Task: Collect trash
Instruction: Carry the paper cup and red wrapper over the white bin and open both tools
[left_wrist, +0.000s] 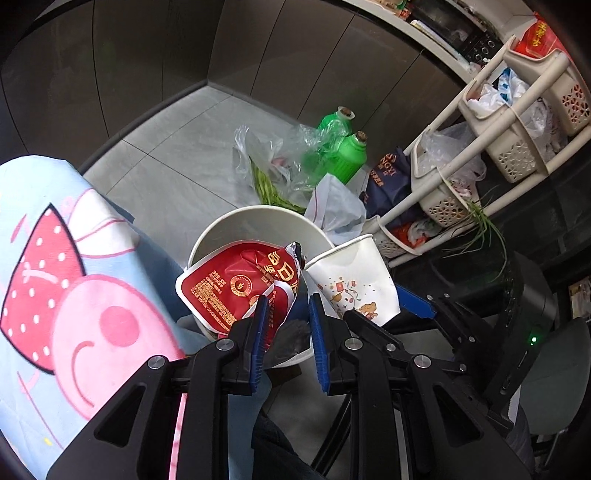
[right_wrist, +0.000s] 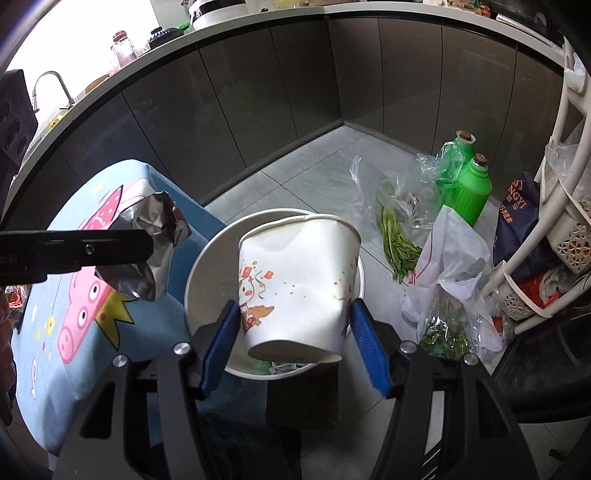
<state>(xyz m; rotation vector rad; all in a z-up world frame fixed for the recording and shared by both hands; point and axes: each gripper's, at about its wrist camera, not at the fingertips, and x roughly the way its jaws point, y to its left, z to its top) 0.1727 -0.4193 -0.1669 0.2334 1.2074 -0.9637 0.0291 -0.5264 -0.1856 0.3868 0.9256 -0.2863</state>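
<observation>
Here, my right gripper (right_wrist: 295, 325) clamps the paper cup (right_wrist: 299, 280) and my left gripper (left_wrist: 286, 328) pinches the red wrapper (left_wrist: 236, 288), both poised over the white bin (right_wrist: 207, 266) for dropping.

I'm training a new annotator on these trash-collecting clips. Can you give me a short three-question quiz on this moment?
1. True or false: the right claw grips a paper cup over the white bin.
2. What does the left claw hold? A) a green bottle B) a red wrapper C) a plastic bag
3. Fill in: two green bottles stand on the ____ beyond the bin.

Key
1. True; the pads press the cup's sides.
2. B; the red wrapper is pinched above the bin.
3. Floor.
</observation>
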